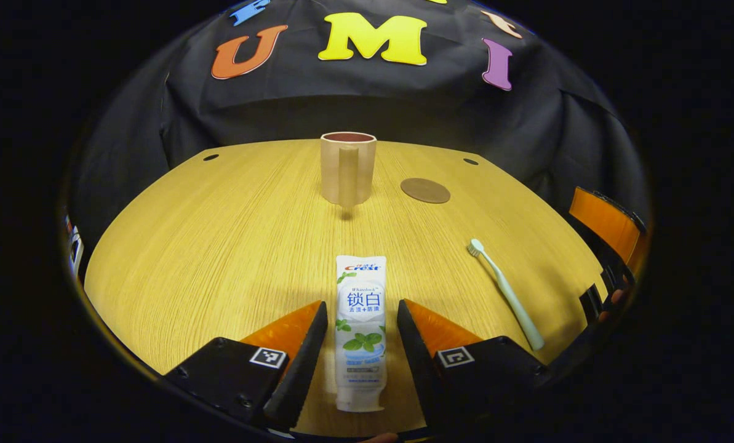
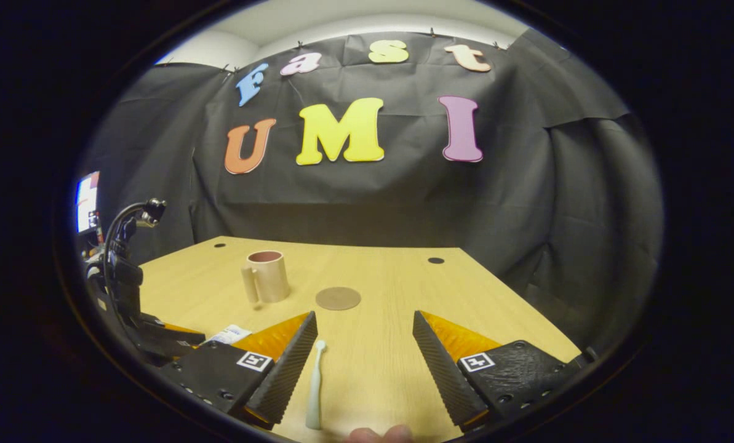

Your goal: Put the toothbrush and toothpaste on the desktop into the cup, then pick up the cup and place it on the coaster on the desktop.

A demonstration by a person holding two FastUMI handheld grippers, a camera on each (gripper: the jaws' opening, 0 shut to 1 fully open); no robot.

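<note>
Left jaws wide astride toothpaste point(image 1: 360, 332), right jaws wide by toothbrush point(image 2: 315, 384), cup point(image 1: 347, 167) beyond.

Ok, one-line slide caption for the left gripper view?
Open left hand-held gripper straddles the toothpaste lying on the desktop; cup, coaster and toothbrush wait beyond.

Cup point(image 1: 347, 167) behind toothpaste point(image 1: 360, 332), coaster point(image 1: 425, 190) beside cup.

The pale wood-grain surface point(image 1: 219, 246) carries a beige handled cup point(image 1: 347, 167) standing upright, with a round brown coaster point(image 1: 425, 190) just beside it, a toothpaste tube point(image 1: 360, 332) lying flat nearer the camera than the cup, and a pale green toothbrush point(image 1: 506, 293) lying beyond the coaster's near side.
</note>
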